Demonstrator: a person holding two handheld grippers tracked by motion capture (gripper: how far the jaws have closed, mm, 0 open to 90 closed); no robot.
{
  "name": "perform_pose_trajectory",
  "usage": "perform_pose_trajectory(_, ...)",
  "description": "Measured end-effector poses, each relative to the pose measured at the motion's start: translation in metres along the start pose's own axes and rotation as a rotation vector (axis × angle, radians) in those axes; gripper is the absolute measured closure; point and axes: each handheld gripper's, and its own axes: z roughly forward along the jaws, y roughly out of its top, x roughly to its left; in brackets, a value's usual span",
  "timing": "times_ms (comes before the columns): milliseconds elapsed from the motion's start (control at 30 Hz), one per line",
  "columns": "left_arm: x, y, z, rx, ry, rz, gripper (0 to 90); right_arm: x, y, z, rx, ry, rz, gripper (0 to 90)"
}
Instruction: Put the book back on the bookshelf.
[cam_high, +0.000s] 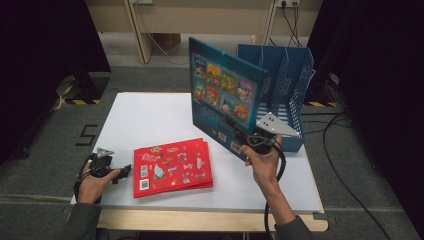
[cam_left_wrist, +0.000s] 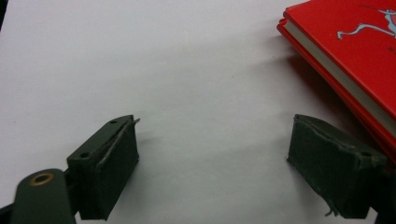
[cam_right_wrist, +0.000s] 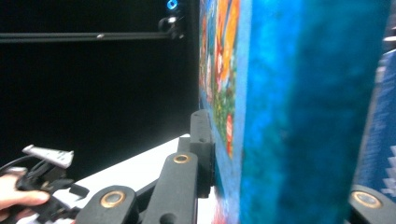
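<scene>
My right gripper (cam_high: 248, 141) holds a blue picture book (cam_high: 225, 92) upright above the table, its jaws shut on the book's lower corner. In the right gripper view the book's blue spine (cam_right_wrist: 299, 116) sits clamped in my right gripper (cam_right_wrist: 280, 179). The book stands just left of a blue file rack (cam_high: 287, 82). A red picture book (cam_high: 172, 167) lies flat at the front of the white table (cam_high: 145, 117). My left gripper (cam_high: 124, 171) rests beside the red book's left edge, open with nothing in it. In the left gripper view, my left gripper (cam_left_wrist: 212, 156) frames bare table, with the red book (cam_left_wrist: 345, 56) at upper right.
The rack has several upright dividers and stands on the table's right rear corner. Dark curtains flank both sides. Cables (cam_high: 345, 145) run over the floor at the right. The left hand and its gripper (cam_right_wrist: 44, 179) appear low in the right gripper view.
</scene>
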Motion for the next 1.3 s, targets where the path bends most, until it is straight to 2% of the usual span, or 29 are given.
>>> perform_pose_trajectory(333, 0.0, 0.0, 0.0, 0.004, 0.003, 0.0, 14.5, -0.035, 0.014, -0.035, -0.046, -0.146, 0.017, 82.3)
perform_pose_trajectory(400, 0.0, 0.0, 0.0, 0.005, 0.003, 0.001, 14.5, -0.044, 0.018, -0.042, -0.05, -0.203, 0.01, 82.3)
perform_pose_trajectory(433, 0.0, 0.0, 0.0, 0.004, 0.003, 0.0, 14.5, -0.044, 0.018, -0.042, -0.05, -0.203, 0.01, 82.3)
perform_pose_trajectory(500, 0.0, 0.0, 0.0, 0.004, 0.003, 0.0, 14.5, -0.053, 0.021, -0.046, -0.068, -0.249, 0.011, 82.2)
perform_pose_trajectory(633, 0.0, 0.001, 0.0, 0.007, 0.001, 0.0, 14.5, -0.059, 0.022, -0.047, -0.072, -0.285, 0.023, 82.2)
perform_pose_trajectory(800, 0.0, 0.0, 0.0, 0.004, 0.003, 0.0, 14.4, -0.067, 0.02, -0.033, -0.056, -0.351, -0.014, 82.2)
perform_pose_trajectory(1100, 0.0, 0.0, 0.0, 0.004, 0.002, 0.0, 14.4, -0.079, 0.004, 0.0, -0.035, -0.42, 0.022, 82.1)
perform_pose_trajectory(1300, 0.0, 0.0, 0.0, 0.002, 0.002, 0.0, 14.5, -0.083, -0.003, 0.025, -0.015, -0.475, 0.008, 82.1)
